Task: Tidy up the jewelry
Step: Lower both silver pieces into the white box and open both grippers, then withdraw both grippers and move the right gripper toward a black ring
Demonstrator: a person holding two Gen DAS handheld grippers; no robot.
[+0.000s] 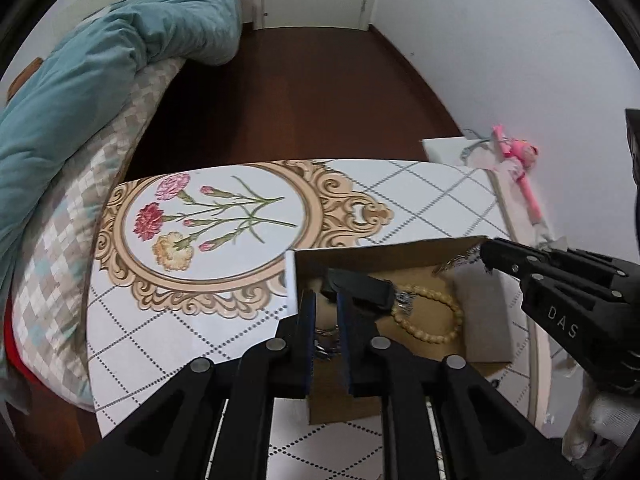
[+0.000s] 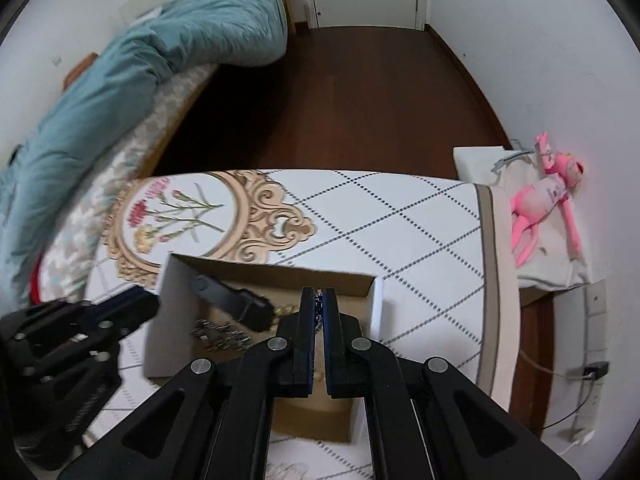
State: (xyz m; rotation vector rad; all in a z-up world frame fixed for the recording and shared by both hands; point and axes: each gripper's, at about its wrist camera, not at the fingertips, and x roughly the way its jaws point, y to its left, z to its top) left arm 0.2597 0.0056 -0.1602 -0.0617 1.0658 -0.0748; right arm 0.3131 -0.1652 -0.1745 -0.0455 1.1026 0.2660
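Holding a dark beaded chain (image 2: 319, 312), the right gripper (image 2: 319, 300) hangs over the open cardboard box (image 2: 264, 276) at lower centre of the right wrist view; its jaws are clamped on the chain, which shows as a thin speckled strand in the narrow slit between the pads. We judge the chain is held there so that it can be dropped inside, where the other pieces already lie.

In the left wrist view, the left gripper (image 1: 326, 320) stands over the box's near corner, jaws slightly parted with nothing pressed between them; a silvery chain (image 1: 324, 344) lies on the box floor under the gap.

Inside the box: a bracelet of round cream beads (image 1: 432, 320), a matte black clasp-like piece (image 1: 360, 286), and a pale grey rectangular pad (image 1: 484, 316). Box walls are raw brown card.

The box sits on a glossy tablecloth (image 1: 400, 188), white with dotted diamond lines and a printed carnation medallion. At right a pink plush toy (image 2: 544, 200) lies on cloth, well apart.
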